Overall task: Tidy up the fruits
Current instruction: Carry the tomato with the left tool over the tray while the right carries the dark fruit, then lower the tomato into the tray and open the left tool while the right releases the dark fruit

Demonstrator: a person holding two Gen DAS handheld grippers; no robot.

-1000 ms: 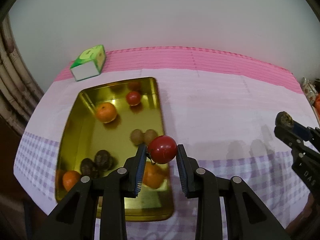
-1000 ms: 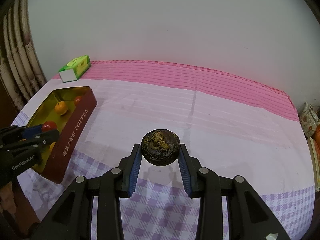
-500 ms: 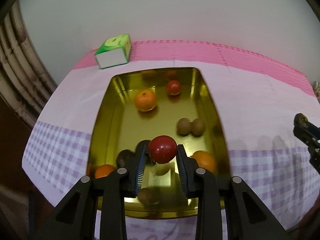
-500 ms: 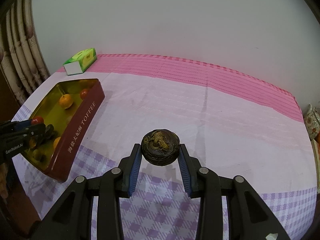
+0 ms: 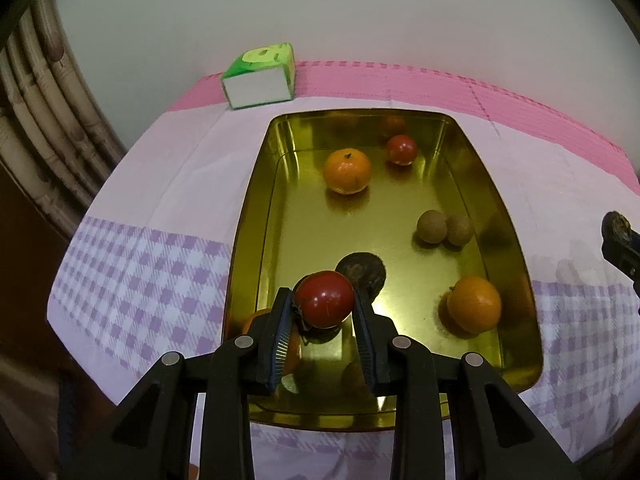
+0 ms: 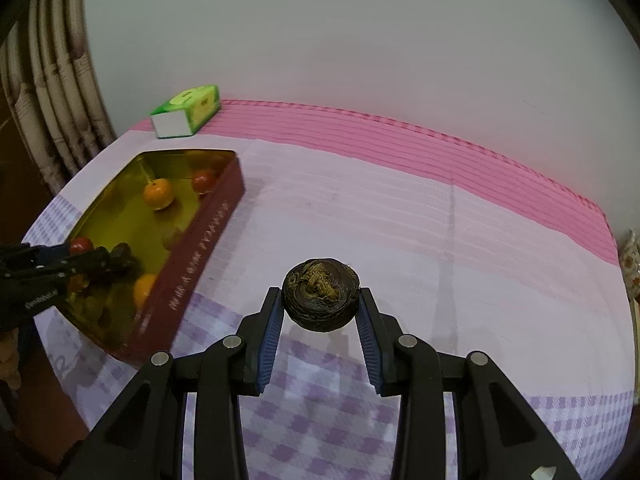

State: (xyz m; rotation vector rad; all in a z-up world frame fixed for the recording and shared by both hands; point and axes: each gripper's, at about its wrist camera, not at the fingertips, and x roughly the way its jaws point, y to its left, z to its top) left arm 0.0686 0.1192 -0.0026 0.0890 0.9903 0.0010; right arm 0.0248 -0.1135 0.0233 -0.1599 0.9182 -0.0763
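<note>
At the far left corner of the table, a green carton [image 5: 260, 76] is seen lying just beyond the far rim of the gold tin [image 5: 256, 216], which is set along the table's left edge on the pink and lilac cloth [image 6: 400, 216].

Inside the tin, 1 orange [image 5: 346, 171] and 1 small red fruit [image 5: 401, 149] are found near the far wall, 2 brown round fruits [image 5: 443, 227] touching each other by the right wall, another orange [image 5: 475, 309] towards the near right corner, and a dark wrinkled fruit [image 5: 362, 275] near the middle. A further orange is partly hidden behind the left finger.

The left gripper [image 5: 323, 320] is held above the near half of the tin, and a red fruit [image 5: 325, 299] is clamped between its blue pads. If the red fruit is let go from this height, it may be expected to bounce on the metal floor, to roll, and to knock the dark fruit directly beyond it. Because the fruit is smooth and round and is pinched only at its sides, a slip before release is also possible.

Well to the right, over the checked near part of the cloth, a dark ridged fruit [image 6: 321, 301] is gripped by the right gripper [image 6: 320, 332], clear of the table. When this fruit is carried over, the tin's maroon right wall [image 6: 200, 252] could be struck if the approach is made too low. A clash of the 2 grippers over the tin is judged the other risk if both are brought in together.
</note>
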